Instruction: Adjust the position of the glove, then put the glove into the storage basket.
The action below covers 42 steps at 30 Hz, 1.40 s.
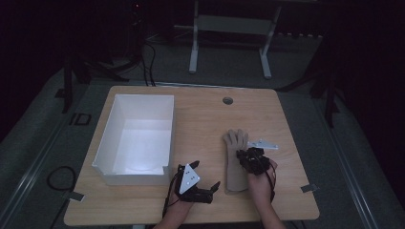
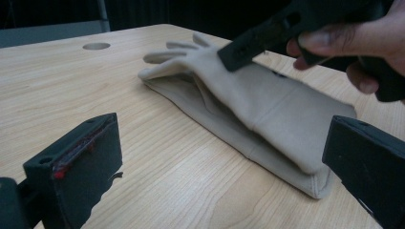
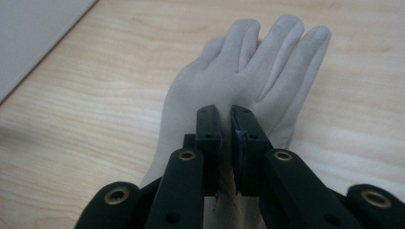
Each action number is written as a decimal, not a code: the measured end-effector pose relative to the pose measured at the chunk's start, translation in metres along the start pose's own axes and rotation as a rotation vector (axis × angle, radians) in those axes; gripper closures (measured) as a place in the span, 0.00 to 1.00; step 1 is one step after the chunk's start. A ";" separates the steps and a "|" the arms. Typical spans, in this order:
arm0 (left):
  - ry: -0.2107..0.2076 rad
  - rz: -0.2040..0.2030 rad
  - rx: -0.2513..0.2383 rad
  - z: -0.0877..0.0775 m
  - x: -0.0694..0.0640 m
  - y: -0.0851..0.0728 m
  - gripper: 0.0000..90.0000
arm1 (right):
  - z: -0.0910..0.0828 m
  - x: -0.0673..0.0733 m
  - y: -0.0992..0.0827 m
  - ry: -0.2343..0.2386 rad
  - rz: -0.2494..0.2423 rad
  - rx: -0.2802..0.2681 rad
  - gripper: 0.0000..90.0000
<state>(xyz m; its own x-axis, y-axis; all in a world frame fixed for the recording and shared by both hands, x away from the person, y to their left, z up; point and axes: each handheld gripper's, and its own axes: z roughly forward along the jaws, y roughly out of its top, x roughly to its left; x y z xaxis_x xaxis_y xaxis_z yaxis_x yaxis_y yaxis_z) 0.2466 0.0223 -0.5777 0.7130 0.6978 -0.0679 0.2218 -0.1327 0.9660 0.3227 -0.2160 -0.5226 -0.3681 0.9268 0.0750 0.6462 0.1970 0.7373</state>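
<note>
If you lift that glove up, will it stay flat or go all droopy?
Probably droopy: the glove looks like soft cloth, creased and lying limp on the table. It seems light too, being thin. The right gripper, shut on a pinch of fabric, would likely lift only that fold first.

A dim lab or recording room, a bare wooden table [image 1: 200, 119] with a cable hole [image 1: 228, 100] standing on grey carpet, cables [image 1: 148, 62] trailing across the floor, a white metal frame [image 1: 231, 33] sitting behind, black stands [image 1: 71, 81] flanking the sides.
</note>
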 end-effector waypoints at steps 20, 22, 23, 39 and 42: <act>0.017 -0.053 0.001 0.003 0.002 0.001 0.00 | -0.002 0.000 -0.001 0.047 -0.050 -0.026 0.59; 0.000 -0.064 -0.009 0.003 0.003 0.001 0.00 | -0.006 -0.005 0.006 0.059 -0.067 -0.041 0.50; 0.000 -0.064 -0.009 0.003 0.003 0.001 0.00 | -0.006 -0.005 0.006 0.059 -0.067 -0.041 0.50; -0.080 -0.055 0.113 0.012 -0.006 0.005 0.08 | -0.023 -0.071 0.020 0.175 -0.141 -0.065 0.18; -0.106 -0.027 0.133 0.014 -0.011 0.010 0.08 | -0.028 -0.083 0.019 0.194 -0.168 -0.067 0.17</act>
<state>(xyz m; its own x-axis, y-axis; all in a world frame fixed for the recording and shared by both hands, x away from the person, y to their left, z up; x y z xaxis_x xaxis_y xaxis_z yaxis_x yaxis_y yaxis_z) 0.2504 0.0035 -0.5705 0.7705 0.6248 -0.1262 0.3231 -0.2121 0.9223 0.3471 -0.2979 -0.4960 -0.5917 0.8031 0.0705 0.5217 0.3148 0.7929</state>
